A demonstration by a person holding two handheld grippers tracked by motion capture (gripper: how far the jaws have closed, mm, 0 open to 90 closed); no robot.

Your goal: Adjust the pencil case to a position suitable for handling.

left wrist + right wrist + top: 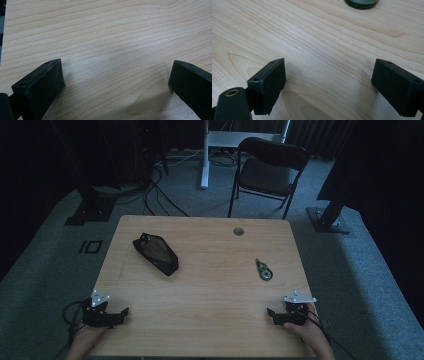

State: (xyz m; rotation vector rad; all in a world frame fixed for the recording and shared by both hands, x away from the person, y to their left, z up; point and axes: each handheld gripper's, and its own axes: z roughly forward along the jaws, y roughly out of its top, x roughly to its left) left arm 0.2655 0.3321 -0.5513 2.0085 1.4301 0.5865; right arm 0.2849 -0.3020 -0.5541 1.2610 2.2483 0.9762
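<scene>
A black zip pouch (155,253) lies on the wooden table (210,285), left of its middle. Toward the right edge lies a small green tool with a round end (263,269); that round end (361,3) peeks in at the top of the right gripper view. My left gripper (122,314) rests at the front left corner, jaws wide apart with bare wood between its fingers (41,85). My right gripper (271,314) rests at the front right, held in a hand, also open with nothing between its fingers (268,83).
A round cable hole (238,231) sits near the table's far edge. Beyond the table stand a black folding chair (267,170), a white desk leg (204,155), stand bases and floor cables (150,195).
</scene>
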